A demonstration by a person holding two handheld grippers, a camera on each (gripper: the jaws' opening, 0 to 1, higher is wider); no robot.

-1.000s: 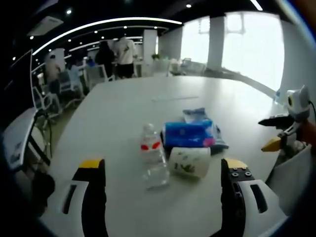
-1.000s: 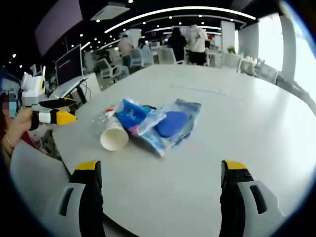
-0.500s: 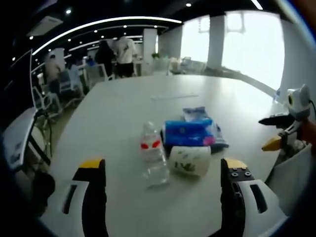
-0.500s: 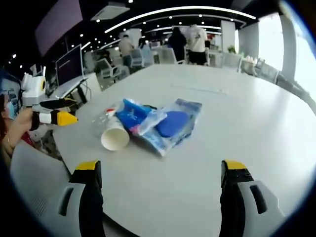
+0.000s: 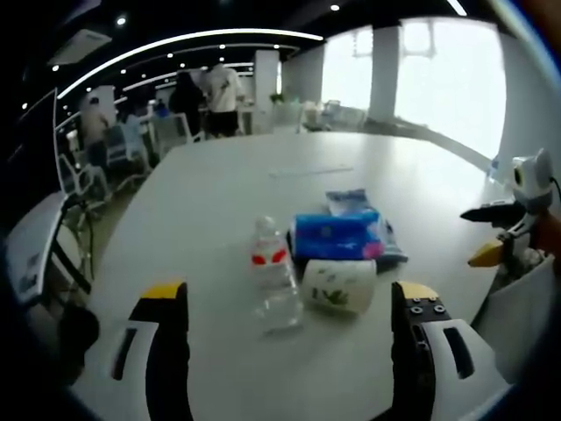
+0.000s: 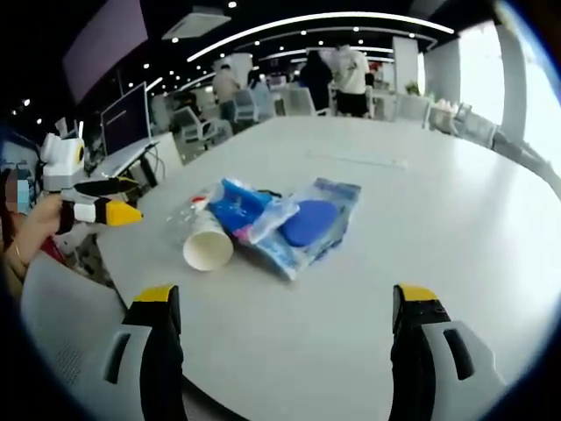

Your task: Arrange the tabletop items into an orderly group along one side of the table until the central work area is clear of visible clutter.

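A clear plastic bottle (image 5: 273, 282) with a red label lies on the white table (image 5: 210, 202). Beside it lies a paper cup (image 5: 339, 286) on its side, a blue tissue pack (image 5: 337, 237) and a flat blue wipes packet (image 5: 355, 203) behind. My left gripper (image 5: 289, 307) is open, short of the pile. In the right gripper view the cup (image 6: 208, 248), tissue pack (image 6: 244, 206) and wipes packet (image 6: 307, 224) lie left of centre, with the bottle (image 6: 181, 217) half hidden behind the cup. My right gripper (image 6: 285, 303) is open, well short of them. Each gripper shows in the other's view, the right gripper (image 5: 493, 237) and the left gripper (image 6: 105, 203).
The table (image 6: 421, 202) stretches far back, with a thin strip (image 5: 311, 172) lying on it. Office chairs (image 5: 83, 180) and desks stand to the left; people (image 5: 210, 101) stand at the back. A white chair back (image 6: 66, 324) is near the table's edge.
Nothing on the table has moved. The right gripper view has shifted a little, so the pile sits slightly more to the right.
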